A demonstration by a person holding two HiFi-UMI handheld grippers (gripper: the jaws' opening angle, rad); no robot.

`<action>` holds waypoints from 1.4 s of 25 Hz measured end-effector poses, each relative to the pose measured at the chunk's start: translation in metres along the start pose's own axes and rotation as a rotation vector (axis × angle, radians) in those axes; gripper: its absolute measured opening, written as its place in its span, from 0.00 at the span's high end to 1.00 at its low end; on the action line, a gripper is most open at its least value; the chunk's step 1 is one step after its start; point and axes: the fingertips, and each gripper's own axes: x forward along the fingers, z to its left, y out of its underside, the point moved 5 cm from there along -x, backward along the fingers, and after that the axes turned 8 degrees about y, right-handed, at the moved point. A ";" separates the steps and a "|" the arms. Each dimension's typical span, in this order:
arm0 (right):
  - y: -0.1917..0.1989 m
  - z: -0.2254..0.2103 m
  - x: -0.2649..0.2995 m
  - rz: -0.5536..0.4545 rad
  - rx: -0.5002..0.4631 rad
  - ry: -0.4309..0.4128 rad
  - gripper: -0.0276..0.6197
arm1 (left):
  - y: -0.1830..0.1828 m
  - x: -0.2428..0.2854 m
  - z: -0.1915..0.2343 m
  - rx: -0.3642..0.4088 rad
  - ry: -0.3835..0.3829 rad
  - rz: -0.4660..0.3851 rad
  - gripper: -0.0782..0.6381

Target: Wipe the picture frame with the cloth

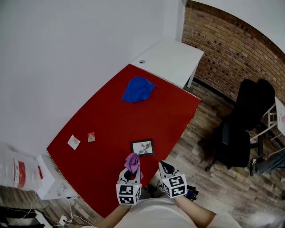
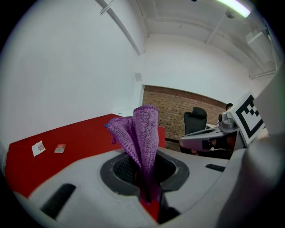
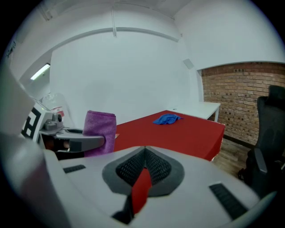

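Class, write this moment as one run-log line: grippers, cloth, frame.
left gripper: shut on purple cloth | right gripper: shut, empty | picture frame: flat on red table, untouched

Picture frame (image 1: 143, 147): picture inside too small to make out. White card (image 1: 74, 142) and red card (image 1: 91, 136), left of frame: print illegible. Purple cloth (image 1: 132, 161), beside frame: lower end hidden between fingers (image 2: 80, 182) of left gripper (image 2: 147, 180).

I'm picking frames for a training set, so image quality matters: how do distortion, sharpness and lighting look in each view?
Head view: strong fisheye bowing of the brick wall, even light, picture frame small but sharp. Left gripper view: dark round vignette, purple cloth crisp, ceiling strip light blown out. Right gripper view: same vignette, soft even light, no glare on the red table.
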 end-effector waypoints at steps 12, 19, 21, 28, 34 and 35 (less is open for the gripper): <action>0.004 -0.009 0.035 0.017 0.004 0.007 0.95 | 0.012 0.054 0.039 0.264 0.049 0.190 0.81; 0.021 -0.013 0.067 0.047 -0.011 0.021 0.95 | 0.028 0.108 0.087 0.545 0.056 0.417 0.81; 0.027 -0.013 0.070 0.060 -0.002 0.020 0.95 | 0.038 0.127 0.101 0.639 0.071 0.508 0.81; 0.044 -0.006 0.073 0.094 0.028 -0.006 0.95 | 0.056 0.181 0.130 0.968 0.112 0.724 0.81; 0.051 -0.004 0.073 0.111 0.041 -0.014 0.95 | 0.069 0.204 0.137 1.050 0.155 0.812 0.81; 0.052 -0.005 0.074 0.110 0.039 -0.014 0.95 | 0.070 0.203 0.139 1.063 0.149 0.824 0.81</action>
